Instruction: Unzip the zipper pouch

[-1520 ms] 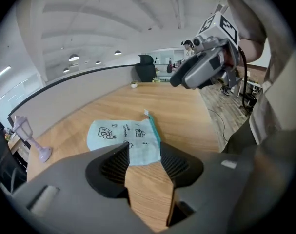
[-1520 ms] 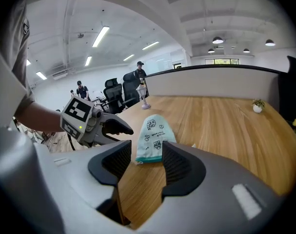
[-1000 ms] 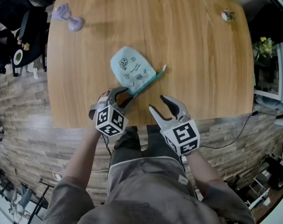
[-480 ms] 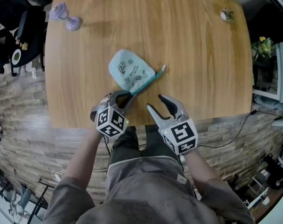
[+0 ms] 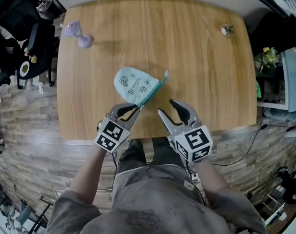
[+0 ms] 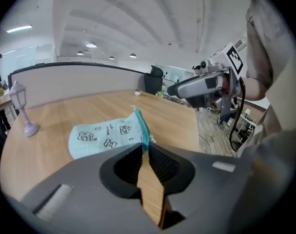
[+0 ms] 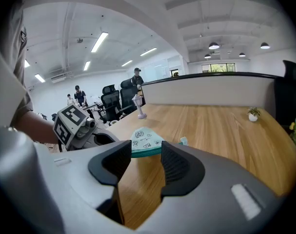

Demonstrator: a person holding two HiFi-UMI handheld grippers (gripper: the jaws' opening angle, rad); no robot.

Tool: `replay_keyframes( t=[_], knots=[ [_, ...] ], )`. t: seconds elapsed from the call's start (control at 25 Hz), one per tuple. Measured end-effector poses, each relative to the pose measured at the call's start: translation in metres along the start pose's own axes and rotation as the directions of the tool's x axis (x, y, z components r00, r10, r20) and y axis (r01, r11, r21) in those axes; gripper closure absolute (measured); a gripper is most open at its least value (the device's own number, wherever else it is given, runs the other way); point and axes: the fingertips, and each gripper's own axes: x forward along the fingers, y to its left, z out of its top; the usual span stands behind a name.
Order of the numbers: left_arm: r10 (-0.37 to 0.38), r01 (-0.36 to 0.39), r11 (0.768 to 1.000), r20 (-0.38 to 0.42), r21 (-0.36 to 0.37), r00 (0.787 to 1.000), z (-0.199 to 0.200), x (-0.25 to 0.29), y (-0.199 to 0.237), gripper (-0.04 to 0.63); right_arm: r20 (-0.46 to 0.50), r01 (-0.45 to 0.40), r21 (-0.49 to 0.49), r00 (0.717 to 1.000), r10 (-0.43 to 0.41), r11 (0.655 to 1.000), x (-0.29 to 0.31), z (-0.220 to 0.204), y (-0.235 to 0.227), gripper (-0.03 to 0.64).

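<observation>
Light-blue printed fabric zipper pouch [image 5: 134,84] lies flat on wooden table [image 5: 206,57], near front edge. Left gripper [image 5: 131,109]: jaws closing on pouch's near corner, at teal zipper. Right gripper [image 5: 166,107]: jaws apart, empty, just beside pouch.

Lilac lantern [image 5: 78,34], potted plant [image 5: 227,29], wooden table [image 5: 201,72]

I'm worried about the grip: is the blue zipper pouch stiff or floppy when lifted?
The zipper pouch lies flat and thin, so probably floppy and light. On the smooth wooden table, it would likely slide when pushed.
</observation>
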Motion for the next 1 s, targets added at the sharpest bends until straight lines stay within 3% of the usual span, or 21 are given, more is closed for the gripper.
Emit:
replay_keyframes(
  t=[0.24, 0.56, 0.8, 1.0],
  knots=[
    [0.071, -0.072, 0.997, 0.106, 0.006, 0.992, 0.075, -0.057, 0.014, 0.552, 0.157, -0.048, -0.012, 0.986, 0.049, 0.999, -0.036, 0.081, 0.009, 0.417],
    [0.172, -0.189, 0.981, 0.253, 0.046, 0.952, 0.15, -0.142, 0.01, 0.552, 0.296, -0.002, -0.23, 0.953, 0.072, 0.973, -0.083, 0.166, 0.045, 0.417],
    [0.268, -0.291, 0.956, 0.313, 0.027, 0.911, 0.175, -0.194, 0.011, 0.552, 0.352, -0.029, -0.306, 0.925, 0.142, 0.952, -0.101, 0.2, 0.073, 0.417],
    [0.317, -0.32, 0.946, 0.361, -0.052, 0.877, 0.176, -0.229, 0.01, 0.552, 0.37, -0.062, -0.345, 0.908, 0.196, 0.937, -0.104, 0.211, 0.095, 0.417]
  ],
)
